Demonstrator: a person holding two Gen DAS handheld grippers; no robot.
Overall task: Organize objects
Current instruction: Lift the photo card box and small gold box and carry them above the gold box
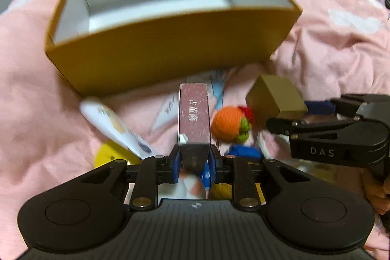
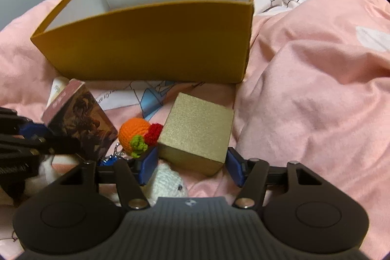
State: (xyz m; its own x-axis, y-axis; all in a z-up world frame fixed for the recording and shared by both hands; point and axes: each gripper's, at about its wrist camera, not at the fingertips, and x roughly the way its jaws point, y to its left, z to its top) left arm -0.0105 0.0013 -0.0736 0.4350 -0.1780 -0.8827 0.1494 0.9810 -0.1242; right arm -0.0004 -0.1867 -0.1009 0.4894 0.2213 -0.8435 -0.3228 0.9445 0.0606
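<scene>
Left hand-held gripper [image 1: 194,158] clamped the maroon card box [image 1: 194,117]; right hand-held gripper [image 2: 192,163] pinched the gold cube [image 2: 197,135], both before the mustard storage box [image 2: 151,40] on the bed [image 2: 316,89]. I judged each should clear the near wall before release.

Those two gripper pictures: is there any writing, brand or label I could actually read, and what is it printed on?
"DAS": white letters on the side of the right gripper, seen from the left wrist view.
Chinese characters on the narrow face of the maroon box held by the left gripper: too blurred to read.
Script on the printed paper under the yellow box: partly covered, unreadable.
</scene>
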